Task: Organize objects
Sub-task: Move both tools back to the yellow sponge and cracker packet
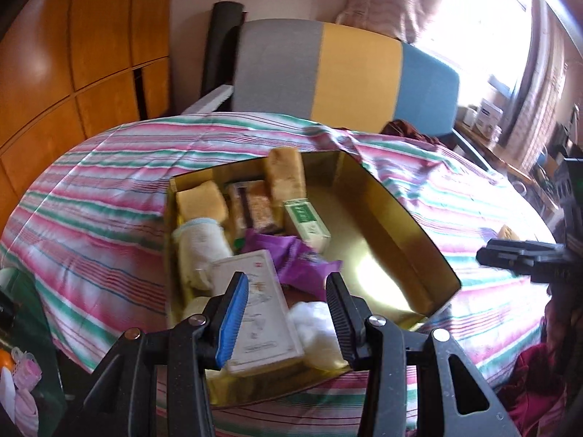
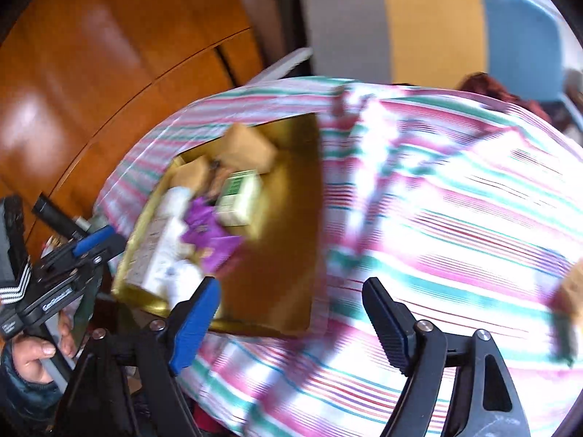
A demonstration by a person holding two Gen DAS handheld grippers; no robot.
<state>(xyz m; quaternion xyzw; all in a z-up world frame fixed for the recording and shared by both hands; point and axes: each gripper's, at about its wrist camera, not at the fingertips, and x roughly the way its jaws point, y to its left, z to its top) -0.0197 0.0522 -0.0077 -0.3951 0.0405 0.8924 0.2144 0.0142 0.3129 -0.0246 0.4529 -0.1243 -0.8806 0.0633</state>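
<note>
An open gold tin (image 1: 400, 225) lies on the striped bedspread (image 1: 102, 200). It holds tan sponge-like blocks (image 1: 286, 174), a green-and-white carton (image 1: 306, 222), a purple packet (image 1: 295, 258), a flat white box (image 1: 258, 313) and a rolled white sock (image 1: 200, 244). My left gripper (image 1: 288, 309) hovers over the tin's near end, jaws apart, gripping nothing. In the blurred right wrist view my right gripper (image 2: 291, 309) stands wide open over the bedspread (image 2: 455, 218), just right of the tin (image 2: 284, 255), with nothing between its fingers. A small tan piece (image 1: 508, 233) lies on the cover beyond the right gripper (image 1: 510, 255).
A chair back (image 1: 346, 69) striped grey, yellow and blue stands behind the bed. Wooden wardrobe doors (image 1: 73, 54) fill the left. A dark red cloth (image 1: 408, 127) lies at the far edge. A cluttered desk (image 1: 484, 120) sits under the bright window.
</note>
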